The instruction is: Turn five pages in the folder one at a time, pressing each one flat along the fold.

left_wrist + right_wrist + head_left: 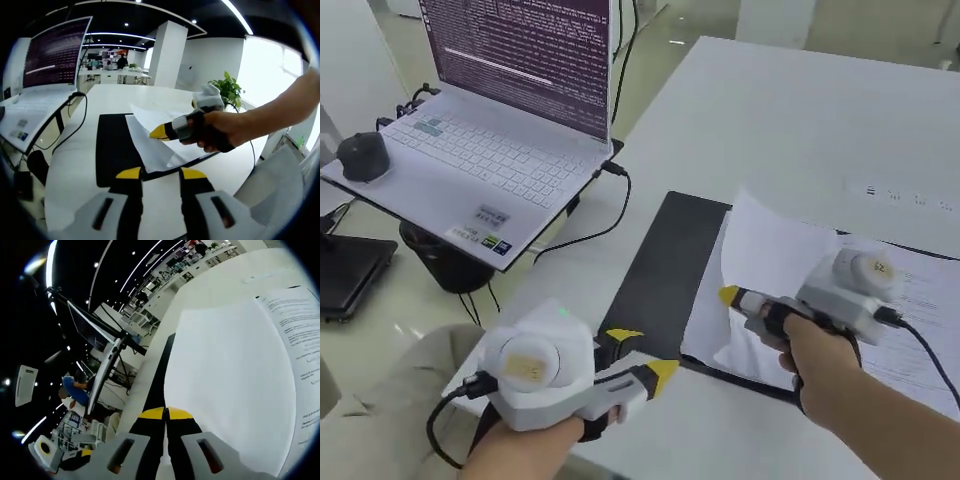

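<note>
A black folder (660,270) lies open on the white table, its bare left cover (112,145) facing me. My right gripper (730,296) is shut on the edge of a white page (770,250) and holds it lifted and curled above the folder. In the right gripper view the jaws (165,414) pinch that blank page (225,370), with a printed page (300,325) beyond it. My left gripper (642,352) hovers open at the table's near edge, just short of the folder. The left gripper view shows its jaws (161,174) apart with nothing between them, and the right gripper (160,132) ahead.
An open laptop (490,150) sits on a stand at the left, with a black mouse (363,155) beside it. A black cable (590,235) runs from the laptop toward the table edge. White table (790,120) stretches beyond the folder.
</note>
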Tool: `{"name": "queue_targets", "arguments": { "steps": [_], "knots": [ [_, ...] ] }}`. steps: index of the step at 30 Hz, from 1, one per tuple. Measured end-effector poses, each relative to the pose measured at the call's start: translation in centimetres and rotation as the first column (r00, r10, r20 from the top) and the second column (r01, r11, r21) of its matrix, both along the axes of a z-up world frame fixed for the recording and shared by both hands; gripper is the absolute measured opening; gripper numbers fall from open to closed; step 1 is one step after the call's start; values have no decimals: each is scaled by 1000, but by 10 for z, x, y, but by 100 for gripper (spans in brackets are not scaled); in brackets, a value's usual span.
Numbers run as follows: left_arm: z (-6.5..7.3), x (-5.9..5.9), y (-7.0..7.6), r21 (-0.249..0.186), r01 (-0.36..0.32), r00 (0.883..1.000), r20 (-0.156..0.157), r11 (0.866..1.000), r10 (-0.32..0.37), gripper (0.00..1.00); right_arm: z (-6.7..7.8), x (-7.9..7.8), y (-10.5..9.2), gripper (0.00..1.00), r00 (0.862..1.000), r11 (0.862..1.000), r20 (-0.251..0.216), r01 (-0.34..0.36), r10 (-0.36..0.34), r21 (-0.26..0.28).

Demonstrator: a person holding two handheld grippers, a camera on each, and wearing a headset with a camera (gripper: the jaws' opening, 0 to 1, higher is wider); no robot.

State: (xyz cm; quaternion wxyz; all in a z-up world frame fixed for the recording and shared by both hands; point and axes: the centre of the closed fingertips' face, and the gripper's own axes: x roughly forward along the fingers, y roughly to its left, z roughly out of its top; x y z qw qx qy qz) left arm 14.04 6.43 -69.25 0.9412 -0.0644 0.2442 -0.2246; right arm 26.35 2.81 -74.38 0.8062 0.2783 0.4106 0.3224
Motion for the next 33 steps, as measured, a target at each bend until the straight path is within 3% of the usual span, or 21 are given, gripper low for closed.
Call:
{"name": "queue_targets", "arguments": {
  "steps": [10,18,22,29,33],
  "knots": [
    [-8,-1,0,14,0,1000,-22,1000,0,27,-16,-7,9,0,999,1000,-39,-6,5,-8],
    [-11,7,-4,23,5,1000,-24,1000,-5,26,-16,-15,15,6,999,1000,-43,-20,20,3],
    [-12,11,-8,28,16,1000,-26,999,-15,26,-18,-11,13,8,998,1000,-54,-7,9,30],
    [-17,21,-19,45,43,999,-26,998,-42,25,-6,-8,6,7,999,997,-46,21,-17,74],
    [-23,32,-31,54,66,998,-28,996,-64,25,4,-3,-8,8,999,994,-33,42,-39,103]
  ]
}}
